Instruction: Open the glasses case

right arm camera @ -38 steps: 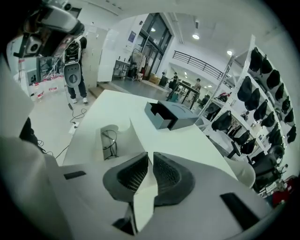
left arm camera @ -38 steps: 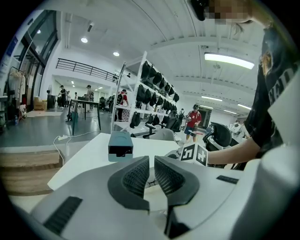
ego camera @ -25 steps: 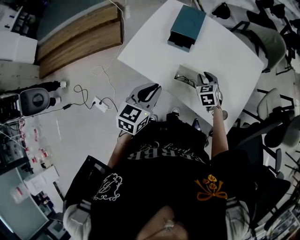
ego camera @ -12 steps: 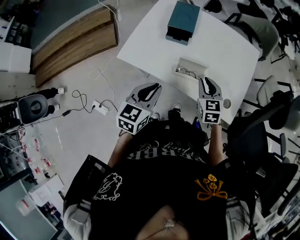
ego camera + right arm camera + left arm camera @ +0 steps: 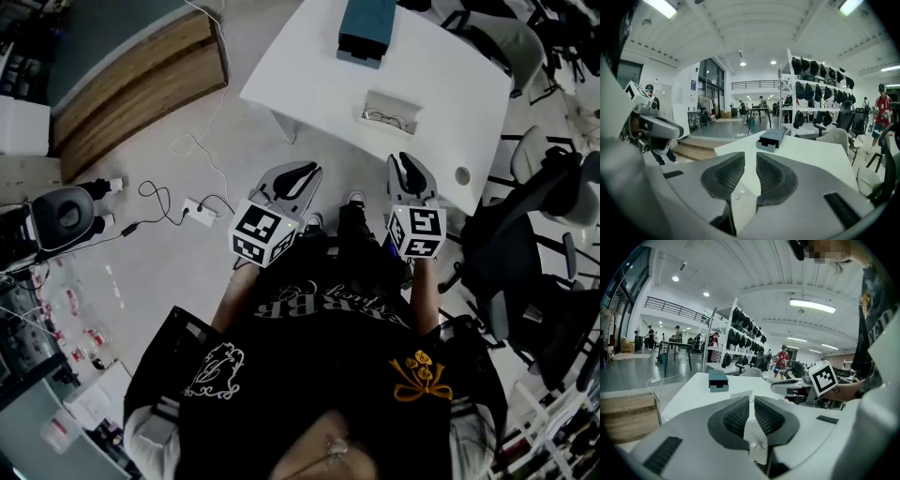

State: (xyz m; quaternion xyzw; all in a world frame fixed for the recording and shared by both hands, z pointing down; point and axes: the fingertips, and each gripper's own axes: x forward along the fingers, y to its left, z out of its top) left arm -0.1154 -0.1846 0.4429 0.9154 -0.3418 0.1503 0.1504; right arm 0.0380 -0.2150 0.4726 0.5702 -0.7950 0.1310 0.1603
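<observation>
Just short of the white table's point(image 5: 309, 80) near edge I hold both grippers. The left gripper's point(image 5: 304, 170) jaws stand a thin slit apart, empty. The right gripper's point(image 5: 405, 160) jaws have just been closing and stand slightly wider, also empty. The glasses case point(image 5: 391, 111) lies on the table near that edge, seemingly open. A blue box point(image 5: 366, 28) sits towards the far edge.

Ahead of me, a teal rectangular drawer box point(image 5: 366, 28) sits at the far end of a white table point(image 5: 309, 84); a wooden step platform point(image 5: 141, 89) and a white power strip point(image 5: 201, 210) lie left.
</observation>
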